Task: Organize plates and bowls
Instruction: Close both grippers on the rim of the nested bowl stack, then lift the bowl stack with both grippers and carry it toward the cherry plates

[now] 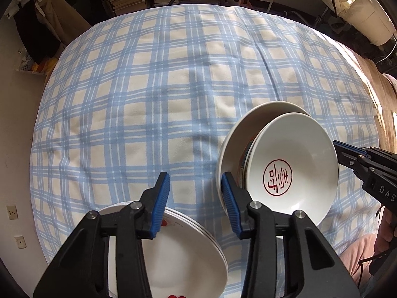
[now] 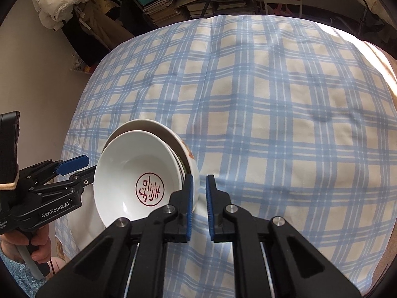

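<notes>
While the left gripper (image 1: 196,193) holds its blue fingers (image 1: 162,193) spread wide with nothing between them, and the right gripper (image 2: 199,198) keeps a narrow gap that also pinches nothing, its left pad just beside the bowl rim, the nested bowls (image 2: 139,173) sit at lower left of the right wrist view, tilted on the checked table (image 2: 273,124). Glazed ceramic like this is probably stiff, slippery, breakable and fairly heavy, so the rim is the place to pinch, firmly. A stack of plates (image 1: 181,253) lies at bottom of the left wrist view.
</notes>
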`<action>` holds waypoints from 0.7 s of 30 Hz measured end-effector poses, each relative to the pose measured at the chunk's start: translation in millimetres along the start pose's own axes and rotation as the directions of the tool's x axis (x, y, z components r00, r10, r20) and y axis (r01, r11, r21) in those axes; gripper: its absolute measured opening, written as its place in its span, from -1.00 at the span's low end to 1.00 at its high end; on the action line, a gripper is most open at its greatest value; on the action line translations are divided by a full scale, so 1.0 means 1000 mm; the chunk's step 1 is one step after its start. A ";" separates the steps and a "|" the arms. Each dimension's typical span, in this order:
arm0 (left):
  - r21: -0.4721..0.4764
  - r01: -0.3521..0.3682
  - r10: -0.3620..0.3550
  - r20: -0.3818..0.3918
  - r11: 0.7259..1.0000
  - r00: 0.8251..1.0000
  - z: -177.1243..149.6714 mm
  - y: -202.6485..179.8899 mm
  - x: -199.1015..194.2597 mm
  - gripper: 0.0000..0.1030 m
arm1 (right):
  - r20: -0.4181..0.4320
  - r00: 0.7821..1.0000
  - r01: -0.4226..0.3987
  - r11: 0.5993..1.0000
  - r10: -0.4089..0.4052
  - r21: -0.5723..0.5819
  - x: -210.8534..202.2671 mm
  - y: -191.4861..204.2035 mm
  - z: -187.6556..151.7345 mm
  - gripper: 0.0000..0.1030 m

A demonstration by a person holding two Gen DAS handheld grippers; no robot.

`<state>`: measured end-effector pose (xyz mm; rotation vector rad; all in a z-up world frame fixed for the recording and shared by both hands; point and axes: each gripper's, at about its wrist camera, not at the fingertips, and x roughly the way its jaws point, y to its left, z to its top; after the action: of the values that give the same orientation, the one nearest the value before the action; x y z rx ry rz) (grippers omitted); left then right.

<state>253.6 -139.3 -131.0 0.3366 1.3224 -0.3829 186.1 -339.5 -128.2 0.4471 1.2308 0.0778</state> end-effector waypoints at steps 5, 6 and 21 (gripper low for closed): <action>0.031 0.018 -0.017 -0.015 0.999 1.000 0.002 -0.008 0.001 -0.64 | -0.003 1.000 0.008 1.000 -0.008 -0.015 0.000 0.003 -0.002 -0.79; 0.028 0.019 -0.018 -0.017 0.999 1.000 0.003 -0.008 0.001 -0.66 | -0.002 1.000 0.014 1.000 -0.014 -0.017 0.000 0.004 -0.002 -0.79; 0.024 0.014 -0.013 -0.038 1.000 0.999 0.008 -0.010 0.003 -0.68 | -0.031 0.990 0.131 0.987 -0.135 -0.093 0.007 0.021 0.001 -0.93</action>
<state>256.6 -151.9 -132.0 0.3568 1.3582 -0.4064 193.2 -319.2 -126.1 0.2851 1.2851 0.0278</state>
